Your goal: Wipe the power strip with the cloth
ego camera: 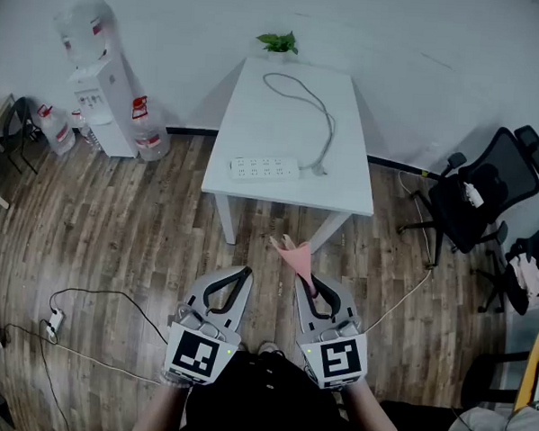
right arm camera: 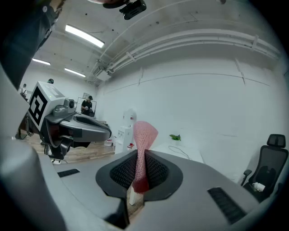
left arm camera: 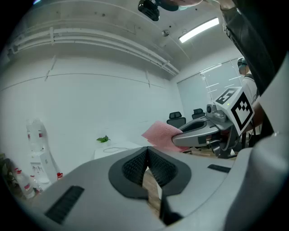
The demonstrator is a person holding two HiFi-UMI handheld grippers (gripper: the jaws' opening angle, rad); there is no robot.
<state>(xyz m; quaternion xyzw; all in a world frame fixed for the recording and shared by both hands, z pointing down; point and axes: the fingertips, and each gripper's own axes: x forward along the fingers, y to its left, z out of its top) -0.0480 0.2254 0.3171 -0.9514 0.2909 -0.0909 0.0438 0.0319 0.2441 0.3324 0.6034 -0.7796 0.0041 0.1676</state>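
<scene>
Left tongs [ego camera: 240, 275]: pressed together with nothing between the pads, held over the brown wood plank floor [ego camera: 116, 229] on the near side of the table. Empty, they look kept free, probably to steady the strip once wiping starts.

Right tongs [ego camera: 308, 284]: clamped on the pink mesh cloth [ego camera: 296, 254], level with the left tongs and also short of the table's near edge.

Cloth grip: the lower end is pinched between the pads, and the rest stands up and fans out beyond the tips toward the table. That free flap is the part that can be laid on the strip.

White rectangular table [ego camera: 257, 110]: ahead of both tongs, across a stretch of floor, so the wipe has not begun and the approach comes first.

White oblong power strip [ego camera: 265, 168]: flat on the table just inside its near edge, long side along that edge. My guess is this keeps it in easy reach.

Grey cable [ego camera: 322, 114]: plugged in at the strip's right end, looping toward the table's far end. It may tug the strip if the wipe pushes hard.

Small green leafy plant [ego camera: 278, 43]: at the table's far edge, well clear of the work.
</scene>
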